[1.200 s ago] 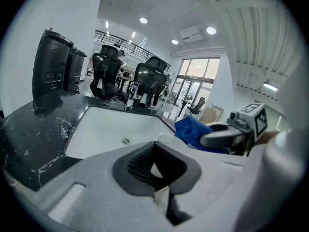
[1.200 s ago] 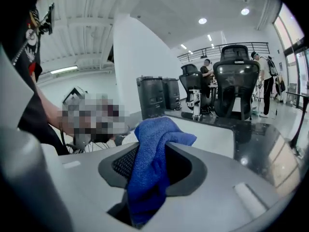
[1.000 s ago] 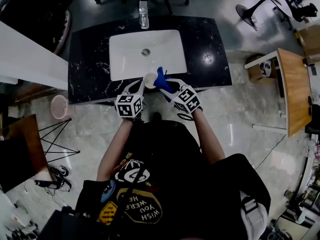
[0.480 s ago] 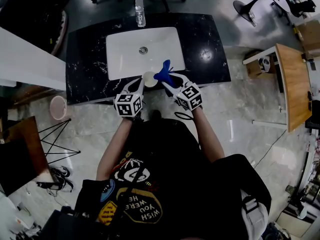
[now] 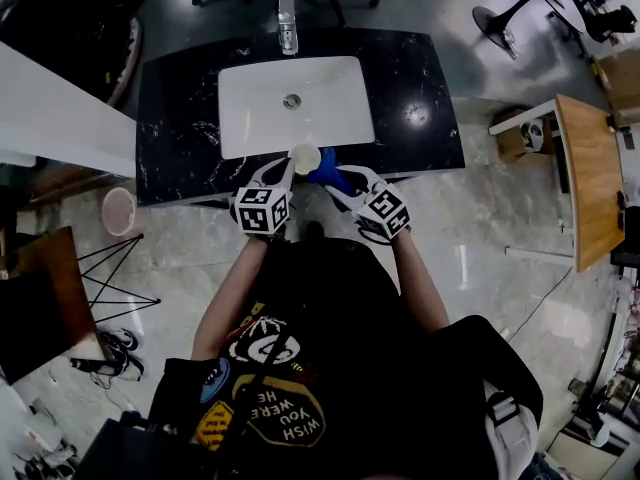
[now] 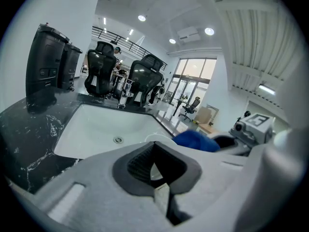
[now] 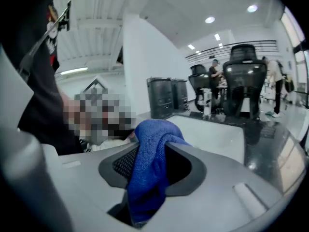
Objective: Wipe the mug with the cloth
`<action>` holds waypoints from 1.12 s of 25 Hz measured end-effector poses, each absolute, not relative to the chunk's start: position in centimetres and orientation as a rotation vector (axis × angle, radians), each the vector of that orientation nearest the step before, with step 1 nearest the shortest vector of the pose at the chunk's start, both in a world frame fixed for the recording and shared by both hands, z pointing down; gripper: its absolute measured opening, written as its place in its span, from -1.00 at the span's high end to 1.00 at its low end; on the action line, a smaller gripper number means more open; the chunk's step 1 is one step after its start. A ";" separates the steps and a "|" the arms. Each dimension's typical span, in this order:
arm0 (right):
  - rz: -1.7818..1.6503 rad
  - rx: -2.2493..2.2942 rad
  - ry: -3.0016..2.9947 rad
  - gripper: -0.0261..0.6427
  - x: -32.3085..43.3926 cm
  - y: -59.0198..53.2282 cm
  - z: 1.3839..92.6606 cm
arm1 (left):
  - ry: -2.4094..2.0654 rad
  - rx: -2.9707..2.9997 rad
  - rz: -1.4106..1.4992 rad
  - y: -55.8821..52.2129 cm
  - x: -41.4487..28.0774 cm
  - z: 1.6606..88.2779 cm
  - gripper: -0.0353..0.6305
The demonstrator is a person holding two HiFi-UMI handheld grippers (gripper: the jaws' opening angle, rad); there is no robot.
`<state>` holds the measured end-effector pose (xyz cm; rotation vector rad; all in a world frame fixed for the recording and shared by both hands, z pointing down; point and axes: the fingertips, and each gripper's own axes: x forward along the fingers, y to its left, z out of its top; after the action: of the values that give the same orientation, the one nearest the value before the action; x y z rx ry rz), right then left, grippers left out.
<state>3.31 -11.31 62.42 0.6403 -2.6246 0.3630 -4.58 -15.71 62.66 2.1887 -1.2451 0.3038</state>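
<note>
Mug (image 5: 305, 157): white, mouth up, held in the air over the near rim of the sink (image 5: 250, 118), just in front of the person. The left tool (image 5: 290, 171) has it: its own view shows the jaws drawn nearly together on a thin pale piece of the mug, with the rim arc just beyond (rim wall or handle, cannot tell which). Judged ceramic, so stiff, moderately heavy for such a narrow bite, glazed and likely slippery, and it would chip or break if dropped on the basin or the black marble desk (image 5: 180, 118). A thin-edge hold can pivot under sideways rubbing, so wiping pressure is best directed toward the held side. Cloth (image 5: 328, 171): blue, soft, limp, bunched. The right tool (image 5: 340, 181) has its jaws part-way closed and clamped on the cloth's middle, a wad standing above the jaws and a tail hanging below. The wad sits just beside the mug's right side; contact cannot be confirmed from the head view. The wad conforms readily, so it should be the working face. Tap (image 5: 288, 26) at the sink's far edge, well apart.
</note>
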 end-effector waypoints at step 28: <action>0.398 0.490 -2.539 0.50 2.0 -10.2 64.8 | -1.218 2.203 0.298 -16.2 -3.6 62.3 0.88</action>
<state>2.03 -10.17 64.85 0.4900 -2.5390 0.3977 -3.59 -16.15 62.26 2.2033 -1.2180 0.2983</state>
